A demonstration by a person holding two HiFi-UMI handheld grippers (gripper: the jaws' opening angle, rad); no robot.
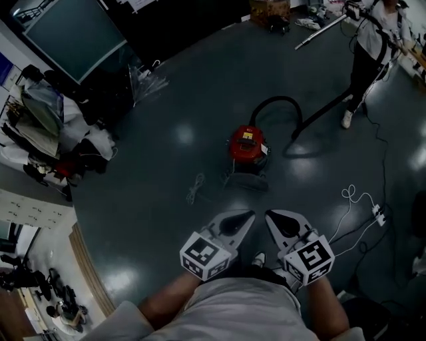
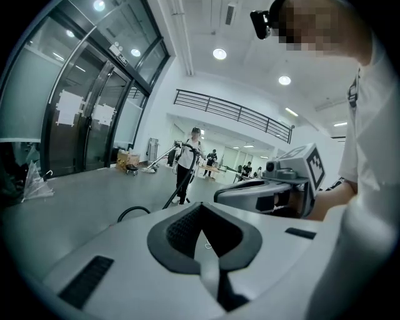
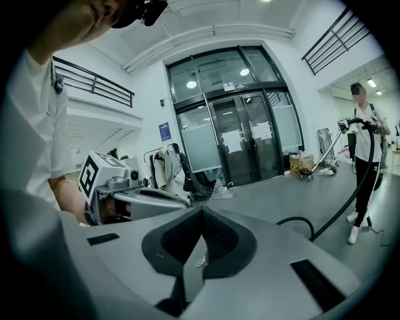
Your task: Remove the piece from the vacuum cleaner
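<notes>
A red vacuum cleaner (image 1: 247, 148) stands on the dark floor, well ahead of both grippers. Its black hose (image 1: 276, 100) arcs off to the right, toward a person (image 1: 373, 46) who holds the long wand (image 1: 319, 32). My left gripper (image 1: 246, 215) and right gripper (image 1: 270, 215) hover side by side close to my body, both shut with nothing between the jaws. The left gripper view shows its shut jaws, the hose (image 2: 134, 211) and the person (image 2: 186, 164) far off. In the right gripper view the hose (image 3: 300, 222) and the person (image 3: 362, 156) are at the right.
A loose cable (image 1: 195, 188) lies on the floor left of the vacuum. A power strip (image 1: 377, 214) with a white cord sits at the right. Clothes and clutter (image 1: 60, 140) crowd the left side. Glass doors (image 3: 244, 144) stand behind, and a cardboard box (image 1: 269, 10) is at the far end.
</notes>
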